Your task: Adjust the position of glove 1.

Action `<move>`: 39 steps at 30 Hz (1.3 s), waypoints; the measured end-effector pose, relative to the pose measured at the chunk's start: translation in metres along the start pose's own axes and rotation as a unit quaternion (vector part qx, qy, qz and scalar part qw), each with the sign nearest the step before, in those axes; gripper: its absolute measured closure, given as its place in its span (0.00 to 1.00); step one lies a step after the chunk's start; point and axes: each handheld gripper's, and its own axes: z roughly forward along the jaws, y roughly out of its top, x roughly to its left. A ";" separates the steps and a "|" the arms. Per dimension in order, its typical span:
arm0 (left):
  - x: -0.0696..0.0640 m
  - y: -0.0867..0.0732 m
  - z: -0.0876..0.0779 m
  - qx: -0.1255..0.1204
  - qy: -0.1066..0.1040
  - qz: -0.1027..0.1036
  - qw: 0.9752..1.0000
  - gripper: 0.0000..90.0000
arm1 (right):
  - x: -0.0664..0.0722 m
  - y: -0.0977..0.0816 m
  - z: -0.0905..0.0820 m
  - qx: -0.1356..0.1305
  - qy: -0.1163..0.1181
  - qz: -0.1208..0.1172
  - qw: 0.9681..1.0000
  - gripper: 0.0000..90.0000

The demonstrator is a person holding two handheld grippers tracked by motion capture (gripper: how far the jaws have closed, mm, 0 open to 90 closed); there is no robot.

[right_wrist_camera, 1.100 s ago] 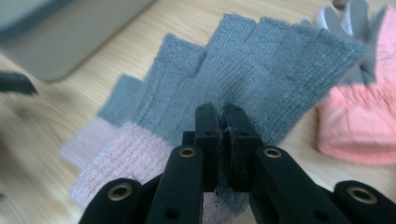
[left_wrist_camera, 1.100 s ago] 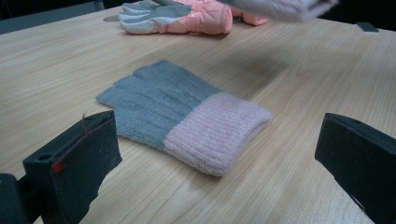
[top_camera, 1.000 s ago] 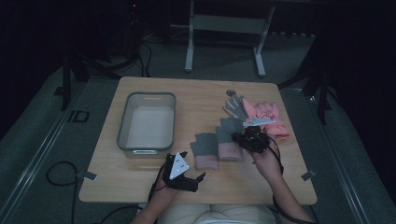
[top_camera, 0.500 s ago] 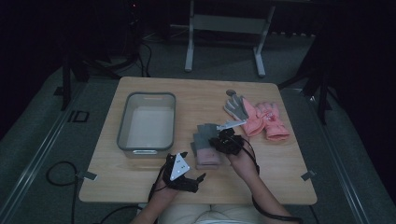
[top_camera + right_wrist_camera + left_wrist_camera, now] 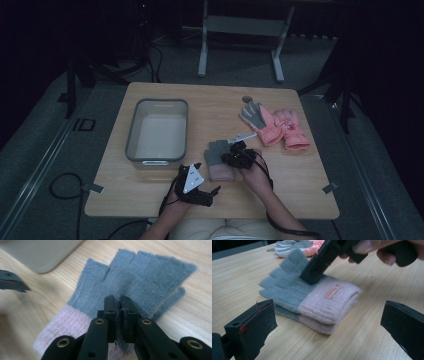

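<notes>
A pair of knit gloves (image 5: 220,159) with grey finger parts and pink cuffs lies stacked near the table's front middle, the top glove (image 5: 312,295) on the lower one. My right gripper (image 5: 119,302) (image 5: 229,159) comes down on the top glove (image 5: 140,275) and is shut, with grey knit pinched between its pads, close to where grey meets pink. In the left gripper view it (image 5: 314,272) presses into that glove. My left gripper (image 5: 207,178) (image 5: 327,315) rests low on the table just in front of the cuffs, open, its jaws wide apart and touching nothing.
A clear plastic bin (image 5: 131,142) stands left of the gloves. A pair of pink gloves (image 5: 286,129), one showing a grey palm (image 5: 254,115), lies at the back right, with a small round object (image 5: 247,99) behind it. The wooden table (image 5: 300,190) has free room at front right.
My right hand moved left and down from beside the pink gloves to the knit gloves near the middle. The left gripper stayed put.
</notes>
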 end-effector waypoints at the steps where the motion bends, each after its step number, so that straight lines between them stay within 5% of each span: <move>1: 0.000 0.000 0.000 0.000 -0.001 0.000 1.000 0.00 | -0.001 -0.001 0.002 0.002 0.001 0.002 1.000 0.93; 10: -0.001 0.001 0.001 0.012 0.023 -0.003 1.000 0.00 | -0.002 -0.006 0.010 0.003 -0.002 0.003 1.000 0.86; 14: -0.004 0.001 0.002 0.007 0.024 0.004 1.000 0.00 | -0.002 -0.005 0.001 -0.011 0.002 0.007 1.000 0.69; 19: -0.013 0.010 0.006 0.033 0.013 0.036 0.999 0.00 | -0.011 0.002 -0.021 -0.048 0.011 0.010 0.999 0.50; 22: -0.014 0.018 0.009 0.040 0.018 0.044 0.998 0.04 | -0.020 0.006 -0.032 -0.066 0.010 0.004 0.998 0.56; 25: -0.008 0.025 0.014 0.066 -0.005 0.025 0.997 0.08 | -0.030 0.011 -0.037 -0.066 -0.003 -0.009 0.998 0.62; 27: -0.008 0.031 0.021 0.095 -0.010 0.044 0.994 0.10 | -0.035 0.014 -0.038 -0.067 -0.002 -0.005 0.998 0.63; 28: -0.008 0.033 0.023 0.103 -0.029 0.058 0.993 0.10 | -0.038 0.015 -0.037 -0.065 0.003 -0.005 0.998 0.63; 30: -0.008 0.034 0.029 0.117 -0.062 0.092 0.987 0.09 | -0.042 0.018 -0.034 -0.061 -0.001 -0.001 0.998 0.64; 33: -0.009 0.032 0.038 0.141 -0.062 0.147 0.977 0.13 | -0.048 0.023 -0.027 -0.054 0.000 0.008 0.999 0.63; 39: -0.009 0.032 0.047 0.141 -0.072 0.183 0.970 0.31 | -0.057 0.026 -0.005 -0.034 0.015 0.027 0.999 0.57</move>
